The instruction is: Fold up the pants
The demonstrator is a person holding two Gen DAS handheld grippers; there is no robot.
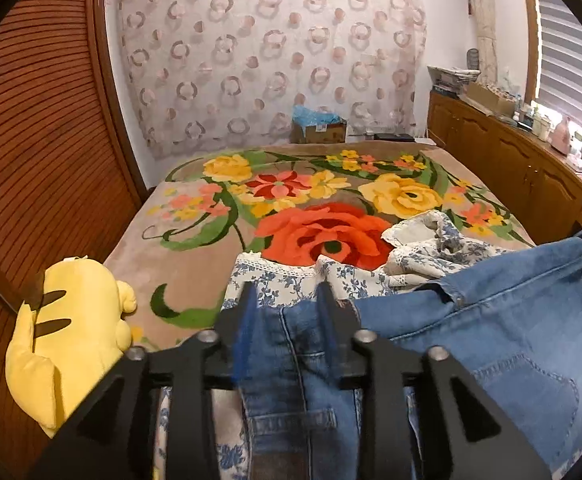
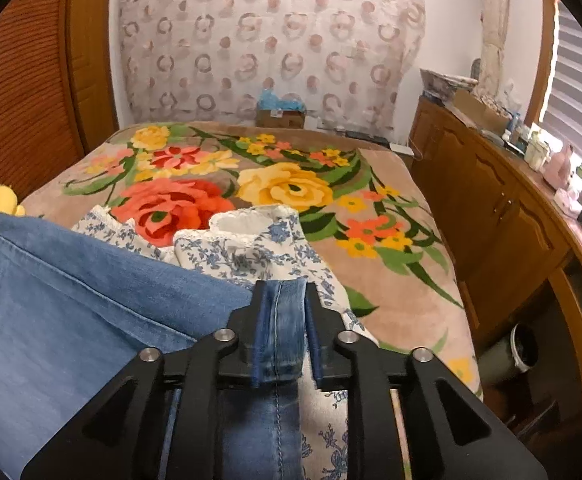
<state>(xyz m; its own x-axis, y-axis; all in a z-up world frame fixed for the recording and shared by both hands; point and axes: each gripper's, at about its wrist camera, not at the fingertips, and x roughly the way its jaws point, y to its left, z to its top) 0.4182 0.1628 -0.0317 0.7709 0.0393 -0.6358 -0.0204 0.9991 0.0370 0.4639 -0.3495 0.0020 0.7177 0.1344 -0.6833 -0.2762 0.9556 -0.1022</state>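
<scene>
The jeans (image 1: 491, 344) hang stretched between the two grippers, above the near edge of the bed (image 1: 195, 248). The left gripper (image 1: 287, 296) holds one end of the waistband: denim fills the gap between its two black fingers (image 1: 247, 304), and a belt loop shows lower in the same gap. The right gripper (image 2: 285, 296) is closed on the other end, where a folded strip of denim with a seam runs between its fingers (image 2: 261, 300). In the left wrist view the cloth runs from the left gripper up to the right edge, where a dark part of the other tool shows. A back pocket (image 1: 531, 392) faces the camera there.

Under the jeans, near the bed's near edge, lies a white garment (image 2: 251, 248) with blue flowers and lace trim, crumpled in several folds. Whether the jeans touch it is not clear, because the denim covers the place.

The blanket (image 2: 291, 188) on the bed has large red and yellow roses on a beige ground. A yellow plush (image 1: 71, 336) sits at the near left corner of the bed, beside the brown slatted door (image 1: 39, 152). A cardboard box (image 1: 323, 128) stands past the far edge, in front of a curtain (image 1: 275, 52) with ring patterns. Wooden cabinets (image 2: 503, 216) run along the right side, with small things on top.
</scene>
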